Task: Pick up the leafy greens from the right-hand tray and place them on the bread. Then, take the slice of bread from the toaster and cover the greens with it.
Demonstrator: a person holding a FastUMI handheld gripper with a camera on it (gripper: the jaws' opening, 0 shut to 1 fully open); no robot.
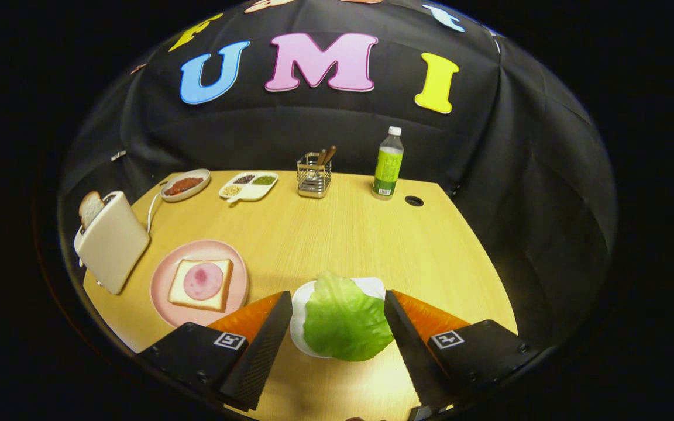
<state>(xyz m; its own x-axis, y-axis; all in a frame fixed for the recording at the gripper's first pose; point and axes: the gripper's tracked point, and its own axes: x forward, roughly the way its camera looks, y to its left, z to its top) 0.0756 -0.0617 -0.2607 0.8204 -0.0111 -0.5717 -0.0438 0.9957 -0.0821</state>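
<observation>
Gripper (337, 327) fingers spread wide, 1 on each side of the lettuce leaf (346, 318), which lies on a white tray (299, 316) between them; contact not evident.

Bread slice with ham (201, 284) sits on the pink plate (164, 292), beside the left finger. Second slice (89, 208) stands in the toaster (112, 242), beyond the plate.

Risks: the leaf looks thin and floppy, so closing could catch only an edge and let it slip. Fingers set too low may pinch the tray rim and drag it. The carry passes near the plate rim.
</observation>
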